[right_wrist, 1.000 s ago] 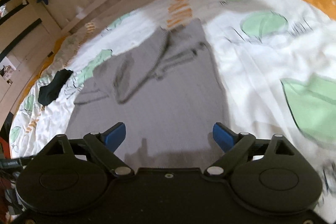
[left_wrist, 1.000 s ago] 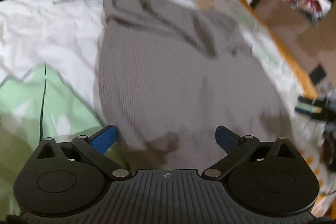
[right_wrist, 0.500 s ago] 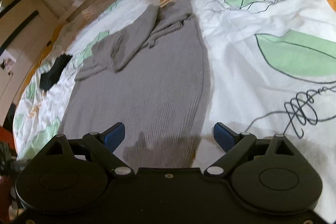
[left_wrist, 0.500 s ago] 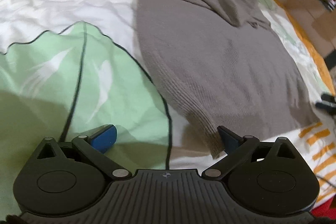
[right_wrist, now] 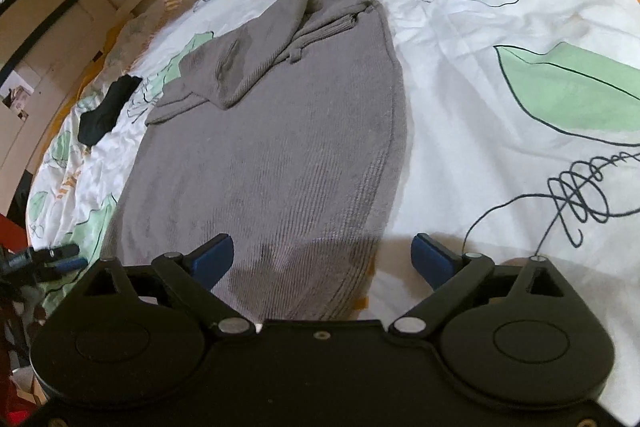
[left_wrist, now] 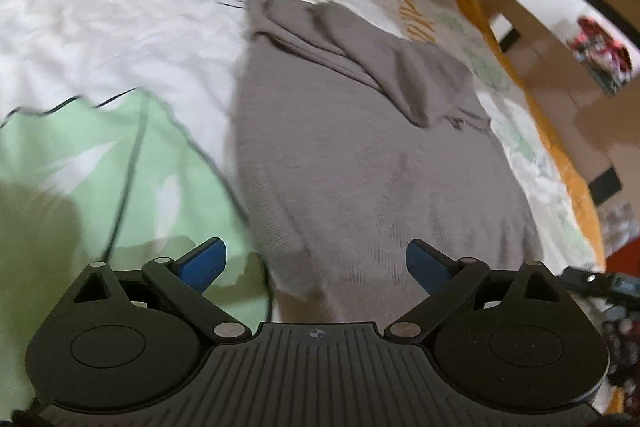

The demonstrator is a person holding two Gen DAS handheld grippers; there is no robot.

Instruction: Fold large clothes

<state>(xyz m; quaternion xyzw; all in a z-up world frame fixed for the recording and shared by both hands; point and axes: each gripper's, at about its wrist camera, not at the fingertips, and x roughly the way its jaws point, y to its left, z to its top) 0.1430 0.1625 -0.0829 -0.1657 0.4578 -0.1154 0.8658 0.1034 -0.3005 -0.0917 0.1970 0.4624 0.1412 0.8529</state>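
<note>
A grey knit sweater (right_wrist: 272,163) lies flat on a leaf-print duvet (right_wrist: 500,75), sleeves folded across its far end at 12 o'clock. The left gripper (left_wrist: 316,261) and right gripper (right_wrist: 322,255) hover released over its near hem. No legible writing.

The grey sweater (right_wrist: 272,163) is ribbed matt knit; the bedsheet (right_wrist: 460,115) looks like smooth, creased printed cotton.
</note>
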